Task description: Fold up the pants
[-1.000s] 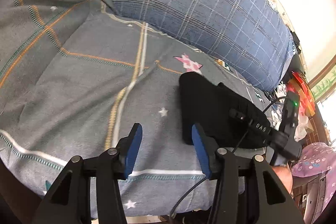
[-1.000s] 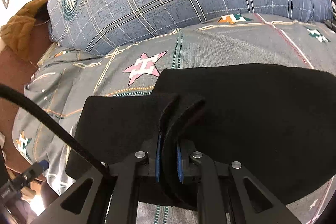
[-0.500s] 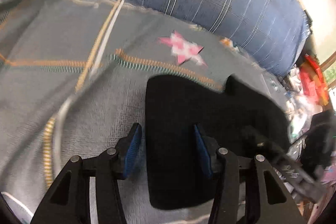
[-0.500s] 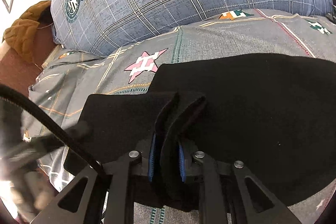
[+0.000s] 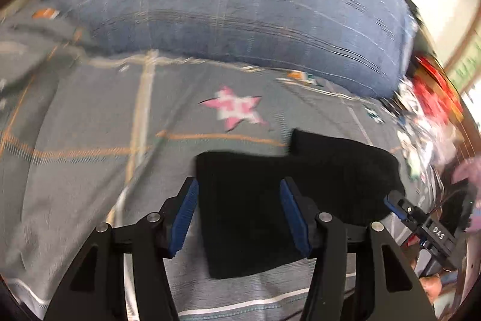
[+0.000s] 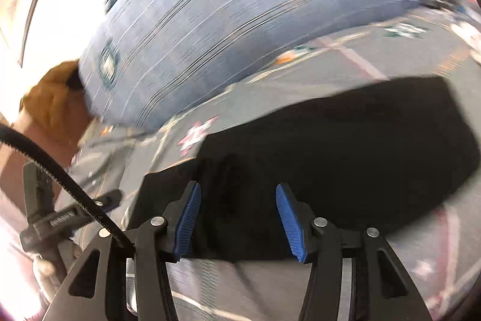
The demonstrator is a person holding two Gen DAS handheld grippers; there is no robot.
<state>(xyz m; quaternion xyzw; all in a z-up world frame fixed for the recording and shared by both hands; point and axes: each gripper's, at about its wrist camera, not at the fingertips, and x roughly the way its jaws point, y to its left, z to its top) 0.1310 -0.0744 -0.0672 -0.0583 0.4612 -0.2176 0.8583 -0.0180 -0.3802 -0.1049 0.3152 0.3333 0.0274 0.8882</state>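
Change: the right tool, clamped on a fold of the black pants a second ago, has let go; the left tool has swung over the pants' left edge.
Left tool: jaws apart and opening, pants below them at lower centre, not pinched.
Pants: folded, flat on the grey bedsheet, below the blue pillow.
Right tool: jaws opening, cloth beneath, none gripped.
Risk: the released top layer may spring open; a low pad could drag the edge and undo the fold.
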